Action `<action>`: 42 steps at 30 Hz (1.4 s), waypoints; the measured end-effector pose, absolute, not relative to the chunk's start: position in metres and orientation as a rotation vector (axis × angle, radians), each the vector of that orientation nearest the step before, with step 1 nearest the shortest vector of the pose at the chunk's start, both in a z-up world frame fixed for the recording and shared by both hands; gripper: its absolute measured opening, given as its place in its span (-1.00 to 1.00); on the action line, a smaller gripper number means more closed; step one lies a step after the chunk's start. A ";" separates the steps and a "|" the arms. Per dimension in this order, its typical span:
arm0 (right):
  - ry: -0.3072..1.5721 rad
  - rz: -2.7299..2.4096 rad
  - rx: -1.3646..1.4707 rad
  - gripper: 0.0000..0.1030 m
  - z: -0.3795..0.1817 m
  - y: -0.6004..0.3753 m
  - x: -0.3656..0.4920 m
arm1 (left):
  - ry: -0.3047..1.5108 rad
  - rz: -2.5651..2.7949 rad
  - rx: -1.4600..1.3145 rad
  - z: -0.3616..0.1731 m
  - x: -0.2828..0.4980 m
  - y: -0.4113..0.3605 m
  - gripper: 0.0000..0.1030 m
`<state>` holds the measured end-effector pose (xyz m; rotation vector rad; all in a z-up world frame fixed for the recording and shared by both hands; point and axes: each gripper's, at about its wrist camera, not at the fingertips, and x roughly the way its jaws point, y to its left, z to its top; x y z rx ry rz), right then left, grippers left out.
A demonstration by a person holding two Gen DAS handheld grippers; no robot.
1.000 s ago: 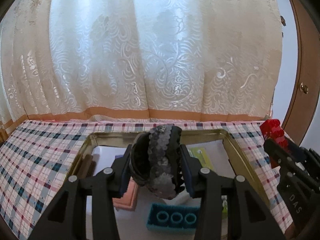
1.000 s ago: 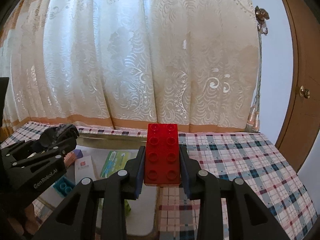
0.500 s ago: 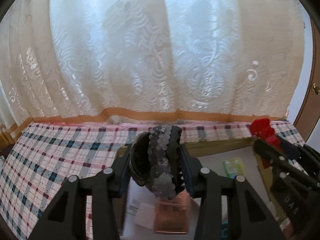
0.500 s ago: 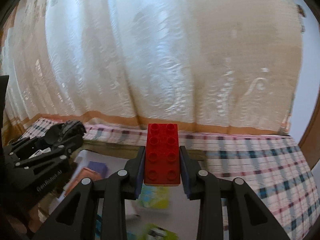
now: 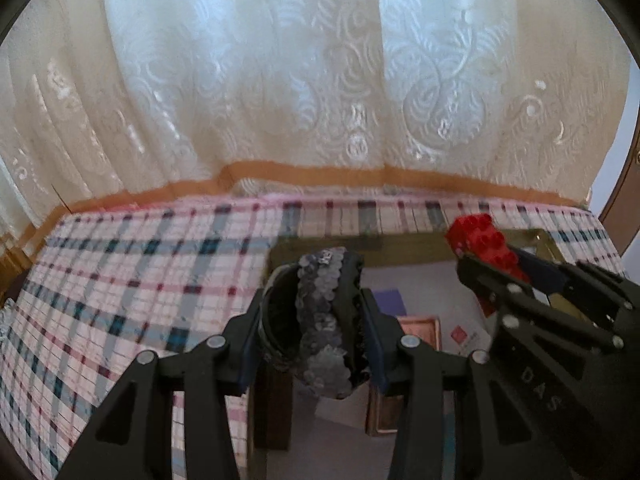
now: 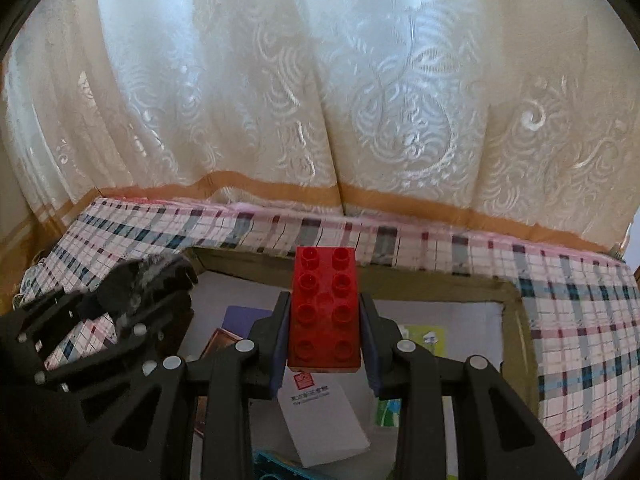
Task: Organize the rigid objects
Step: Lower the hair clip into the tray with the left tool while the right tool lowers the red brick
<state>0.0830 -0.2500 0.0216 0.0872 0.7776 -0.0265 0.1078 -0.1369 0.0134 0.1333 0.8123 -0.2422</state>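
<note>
Left wrist view shows the left gripper (image 5: pixel 316 328) pinching a black sequined hair clip (image 5: pixel 320 320) above the tray (image 5: pixel 400 246), while the right gripper (image 6: pixel 324 332) beside it pinches a red brick (image 6: pixel 324 308) over the same tray.

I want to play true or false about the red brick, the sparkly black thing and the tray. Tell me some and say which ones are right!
1. The right gripper holds a red brick. True.
2. The left gripper is empty. False: its pads press on a sparkly black band.
3. The tablecloth is plain green. False: it is checked in pink, white and blue.
4. A white box lies in the tray below the red brick. True.
5. A pale patterned curtain hangs behind the table. True.
6. The red brick has a smooth top. False: round studs show on it.
</note>
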 end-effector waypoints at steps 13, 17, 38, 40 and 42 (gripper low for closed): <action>0.930 -0.035 0.167 -0.33 0.007 -0.280 0.095 | 0.917 -0.282 0.150 0.001 0.117 -0.159 -0.16; 0.954 -0.045 0.171 -0.33 -0.001 -0.283 0.105 | 0.929 -0.280 0.150 -0.001 0.122 -0.158 -0.16; 1.101 -0.049 0.161 -0.33 -0.010 -0.307 0.120 | 0.946 -0.329 0.208 -0.021 0.126 -0.180 -0.17; 1.109 -0.074 0.168 -0.33 -0.014 -0.313 0.120 | 0.958 -0.326 0.197 -0.021 0.129 -0.181 -0.17; 1.112 -0.077 0.178 -0.33 -0.018 -0.312 0.122 | 0.968 -0.321 0.188 -0.021 0.132 -0.181 -0.17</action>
